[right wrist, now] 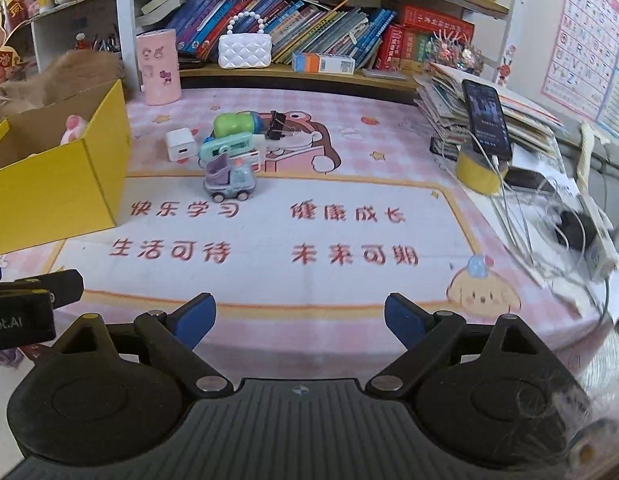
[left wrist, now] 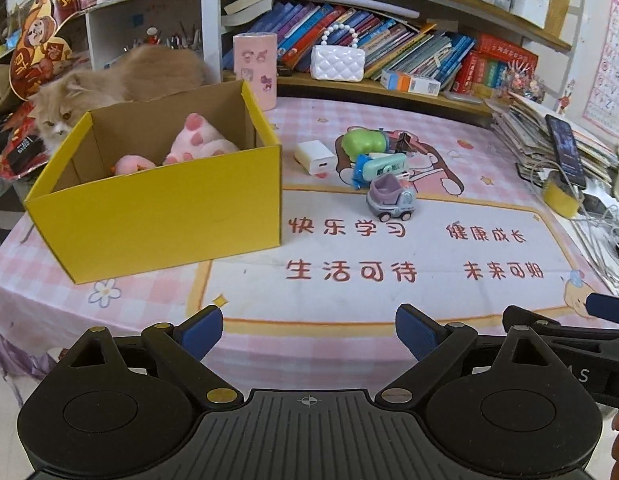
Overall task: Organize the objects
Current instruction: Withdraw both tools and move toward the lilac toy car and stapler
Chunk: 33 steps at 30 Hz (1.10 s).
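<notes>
My left gripper [left wrist: 308, 334] is matte black, with two round hubs, triangular cut-outs in its link arms, brass-coloured screw heads at the pivots and blue ribbed pads [left wrist: 415, 334]. A ribbed black plate between the hubs carries a small crosshair mark. My right gripper [right wrist: 300, 316] is built the same, though its screws look silver. White lettering, only partly readable, marks each housing.

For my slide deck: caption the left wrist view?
Open left claw faces yellow box and toy truck.
</notes>
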Available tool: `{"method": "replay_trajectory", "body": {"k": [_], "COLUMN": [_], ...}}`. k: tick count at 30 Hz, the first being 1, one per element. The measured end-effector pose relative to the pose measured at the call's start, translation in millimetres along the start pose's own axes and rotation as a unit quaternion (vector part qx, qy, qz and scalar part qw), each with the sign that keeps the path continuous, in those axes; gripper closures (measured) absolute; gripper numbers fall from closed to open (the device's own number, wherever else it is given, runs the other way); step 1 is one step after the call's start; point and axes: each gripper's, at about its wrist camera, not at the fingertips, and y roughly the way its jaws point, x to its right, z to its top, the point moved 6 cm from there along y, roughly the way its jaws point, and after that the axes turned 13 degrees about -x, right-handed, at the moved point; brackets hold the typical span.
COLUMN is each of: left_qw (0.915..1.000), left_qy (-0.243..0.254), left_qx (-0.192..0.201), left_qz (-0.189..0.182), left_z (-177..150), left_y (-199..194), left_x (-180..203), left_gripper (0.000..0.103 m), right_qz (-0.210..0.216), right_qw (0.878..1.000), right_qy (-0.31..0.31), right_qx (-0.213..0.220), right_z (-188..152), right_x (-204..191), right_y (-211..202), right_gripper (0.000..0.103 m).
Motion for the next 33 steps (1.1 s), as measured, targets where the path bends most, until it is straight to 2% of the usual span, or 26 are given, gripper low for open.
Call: {"method": "replay_trajectory", "body": {"k": [8, 20, 25, 29, 33], "left_qw": [0.9997, 0.9958, 0.9948, 0.9941, 0.9932], "left_qy": [-0.025, -0.081, -0.089, -0.096, -0.103], "left_qx": [-0.002, 0.005, 0.004, 0.004, 0.005], "left_qz": [0.004, 0.042, 0.049, 0.05, 0.053], "left_z": [19, 52, 68, 81, 92], "left_y": [21, 39, 48, 54, 61], "left_x": [32, 60, 66, 70, 74], "left_gripper": [0.008, 0.008, 0.008, 0.008, 0.008], "right_qz": [0.031, 0.076, 0.085, 0.077, 0.09], "right_qw": [0.999, 0.996, 0.994, 0.996, 0.996], "right_qy": [-0.028, -0.05, -0.032, -0.024, -0.014], "right_qx": [-0.009, -0.023, -0.059, -0.036, -0.023], "right_z": [30, 64, 79, 94, 111], "right_x": [30, 62, 74, 84, 92], "right_y": [28, 66, 85, 88, 92], "right_gripper": [0.011, 0.004, 0.003, 0.003, 0.006]}}
